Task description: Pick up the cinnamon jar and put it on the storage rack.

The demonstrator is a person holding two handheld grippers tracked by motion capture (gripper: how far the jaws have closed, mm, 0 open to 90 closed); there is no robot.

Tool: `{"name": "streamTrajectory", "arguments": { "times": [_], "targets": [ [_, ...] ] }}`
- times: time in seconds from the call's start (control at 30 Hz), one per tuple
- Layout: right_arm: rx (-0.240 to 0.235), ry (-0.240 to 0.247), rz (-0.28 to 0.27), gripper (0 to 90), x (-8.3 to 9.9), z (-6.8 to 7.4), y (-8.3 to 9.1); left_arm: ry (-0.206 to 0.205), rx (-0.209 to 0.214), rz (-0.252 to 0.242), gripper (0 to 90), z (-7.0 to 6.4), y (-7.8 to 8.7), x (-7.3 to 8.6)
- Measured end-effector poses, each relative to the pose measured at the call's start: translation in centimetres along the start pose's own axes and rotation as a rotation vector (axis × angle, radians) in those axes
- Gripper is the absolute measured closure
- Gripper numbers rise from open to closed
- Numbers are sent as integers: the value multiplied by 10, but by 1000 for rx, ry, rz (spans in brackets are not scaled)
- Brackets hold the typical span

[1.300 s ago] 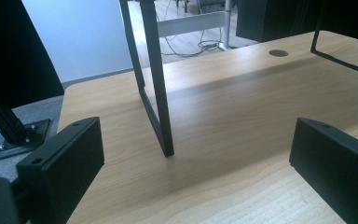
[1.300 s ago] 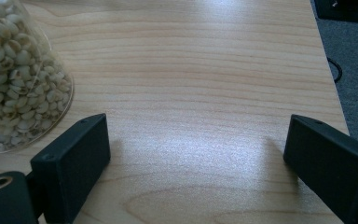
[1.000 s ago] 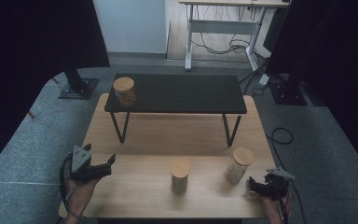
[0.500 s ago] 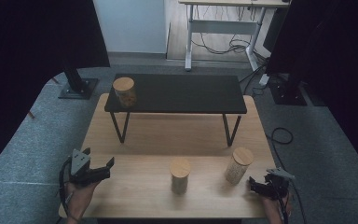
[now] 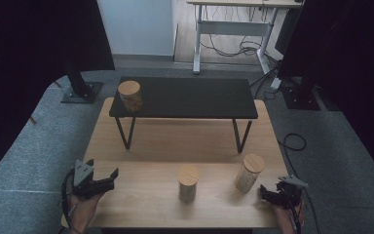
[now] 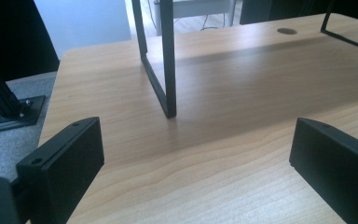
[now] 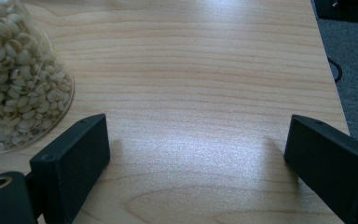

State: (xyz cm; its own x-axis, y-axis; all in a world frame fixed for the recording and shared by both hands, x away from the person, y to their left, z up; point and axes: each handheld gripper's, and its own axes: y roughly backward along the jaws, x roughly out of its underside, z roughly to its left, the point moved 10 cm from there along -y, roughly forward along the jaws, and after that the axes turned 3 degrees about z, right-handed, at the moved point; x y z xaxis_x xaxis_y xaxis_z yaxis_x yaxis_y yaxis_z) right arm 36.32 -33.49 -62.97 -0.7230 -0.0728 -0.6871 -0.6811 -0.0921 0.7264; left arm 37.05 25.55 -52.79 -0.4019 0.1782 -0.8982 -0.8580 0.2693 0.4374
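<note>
Three clear jars with wooden lids are in the high view. One jar [image 5: 130, 95] stands on the left end of the black low shelf [image 5: 190, 97]. A second jar [image 5: 188, 183] stands mid-table near the front, and a third jar [image 5: 249, 172] stands to its right. My left gripper [image 5: 103, 177] rests open at the table's front left corner, and its own view [image 6: 196, 154] has bare wood between the jaws. My right gripper [image 5: 269, 195] is open at the front right, just right of the third jar. That jar, holding pale seeds [image 7: 14, 79], stands beside its left jaw in the right gripper view [image 7: 198, 154].
The wooden table [image 5: 141, 204] carries the shelf on thin black legs [image 6: 165, 60], with open room under it. Grey carpet [image 5: 34, 161] surrounds the table. A black stand base [image 5: 80, 91] sits back left, and cables [image 5: 292, 141] lie on the floor at the right.
</note>
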Motion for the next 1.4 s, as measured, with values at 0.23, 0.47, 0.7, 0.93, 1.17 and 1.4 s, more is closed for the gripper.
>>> {"name": "streamTrajectory", "arguments": {
  "times": [0.23,0.47,0.7,0.93,1.17,1.4],
  "targets": [
    [0,0,0,63,0,0,0,2,-3,7,28,0,-2,6],
    [0,0,0,63,0,0,0,-7,-8,17,28,-2,-3,10],
    [0,0,0,63,0,0,0,-12,-11,27,28,-3,-5,14],
    [0,0,0,63,0,0,0,-10,-9,40,28,-4,-8,19],
    [0,0,1,63,0,0,0,-6,-7,55,28,-4,-10,26],
    [0,0,0,63,0,0,0,-3,-9,69,28,-3,-11,31]
  ]
}}
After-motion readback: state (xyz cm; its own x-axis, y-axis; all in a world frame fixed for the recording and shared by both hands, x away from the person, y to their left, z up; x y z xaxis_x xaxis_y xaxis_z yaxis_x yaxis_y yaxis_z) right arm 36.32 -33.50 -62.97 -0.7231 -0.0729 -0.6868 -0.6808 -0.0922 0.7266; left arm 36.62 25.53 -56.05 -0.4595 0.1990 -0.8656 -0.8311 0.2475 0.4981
